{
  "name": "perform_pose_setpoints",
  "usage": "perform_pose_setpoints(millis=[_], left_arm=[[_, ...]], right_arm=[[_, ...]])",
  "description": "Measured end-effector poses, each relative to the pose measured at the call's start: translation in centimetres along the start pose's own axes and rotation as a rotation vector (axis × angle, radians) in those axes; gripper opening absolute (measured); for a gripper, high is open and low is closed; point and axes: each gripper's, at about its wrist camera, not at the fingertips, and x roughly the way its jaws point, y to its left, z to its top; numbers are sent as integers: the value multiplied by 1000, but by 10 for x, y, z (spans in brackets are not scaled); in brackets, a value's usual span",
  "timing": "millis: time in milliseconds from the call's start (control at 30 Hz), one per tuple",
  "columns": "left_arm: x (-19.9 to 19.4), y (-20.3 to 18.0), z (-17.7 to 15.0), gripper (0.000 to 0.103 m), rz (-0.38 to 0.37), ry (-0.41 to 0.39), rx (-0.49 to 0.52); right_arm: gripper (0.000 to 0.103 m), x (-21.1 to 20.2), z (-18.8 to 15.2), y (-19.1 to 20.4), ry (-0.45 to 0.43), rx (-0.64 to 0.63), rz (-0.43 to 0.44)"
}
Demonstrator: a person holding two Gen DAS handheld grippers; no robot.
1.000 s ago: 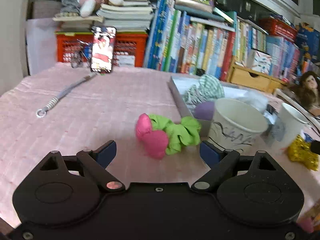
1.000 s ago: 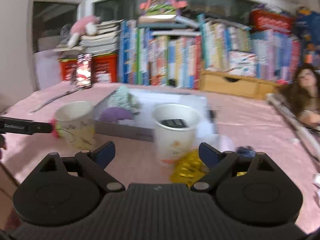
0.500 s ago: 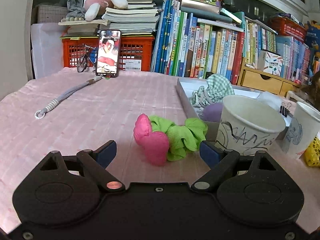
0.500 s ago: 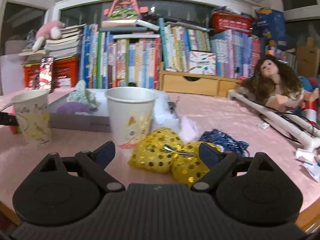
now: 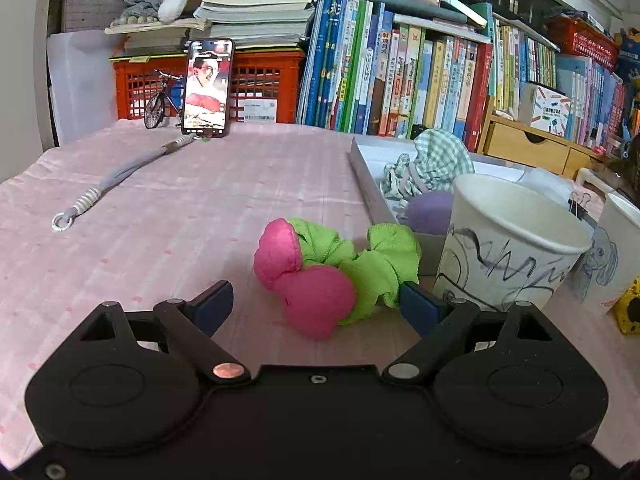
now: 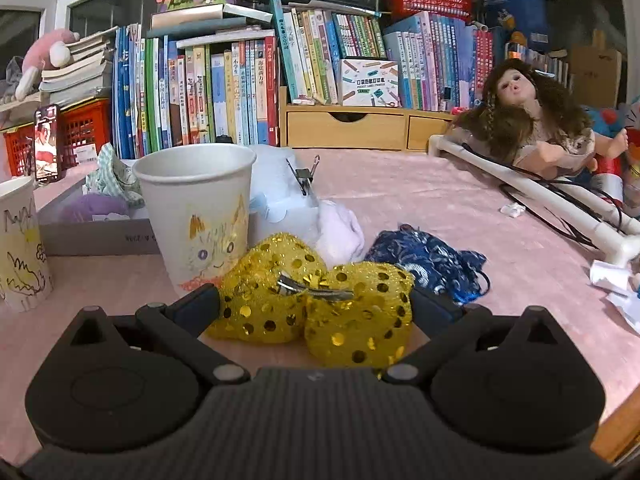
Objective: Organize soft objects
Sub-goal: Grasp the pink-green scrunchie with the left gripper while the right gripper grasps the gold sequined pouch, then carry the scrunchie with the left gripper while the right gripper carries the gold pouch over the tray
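Clearly both targets are light, squashy things that will give under the pads. With the grey tray point(image 5: 370, 190) as landmark: the pink-and-green scrunchie point(image 5: 332, 270) lies on the pink surface point(image 5: 180, 216) just in front of the tray's near corner, beside the scribbled paper cup point(image 5: 504, 240). The left hand-held gripper point(image 5: 316, 300) stands released around it, one pad clear on the pink side, the other close against the green frill, though contact there is hard to tell. Its stuffed pink lobes look like the firmest place to pinch; the frill would likely slip and bunch. Further along the tray's front, past the cat-drawn paper cup point(image 6: 200, 216), lies the gold sequined hair clip point(image 6: 316, 304). The right hand-held gripper point(image 6: 316, 308) has just been opening and now brackets it with jaws spread wide, nothing clamped. Sequins are probably slick, so squeezing across both padded lobes, near the metal clip bar point(image 6: 312, 289), seems safest. A checked scrunchie point(image 5: 434, 168) and a purple pad point(image 5: 428, 212) already sit inside the tray.
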Motion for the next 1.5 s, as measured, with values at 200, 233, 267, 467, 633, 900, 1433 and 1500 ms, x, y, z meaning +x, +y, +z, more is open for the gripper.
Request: perform_pose_setpoints(millis=[200,233,267,467,633,900,1433,1500], left_arm=[[4,0,1,86,-13,17,-2],[4,-1,1,85,-16,19,3],[5,-1,0,82,-20,22,8],[3,-9,-1,68,-24,19,41],[0,-11,-3,60,-8,17,63],[-3,-8,-3,54,-3,19,48],[-19,-2,5,51,52,-14,56],[-22,-1,7,51,55,-23,56]], right_arm=[[103,11,6,2,47,-16,6],[103,12,6,2,52,-16,7],[103,13,6,2,58,-17,9],[103,17,6,2,93,-22,26],[103,21,7,3,110,-37,36],[103,23,7,3,120,-40,46],[70,1,2,-13,29,23,105],[69,-3,5,-13,10,20,102]])
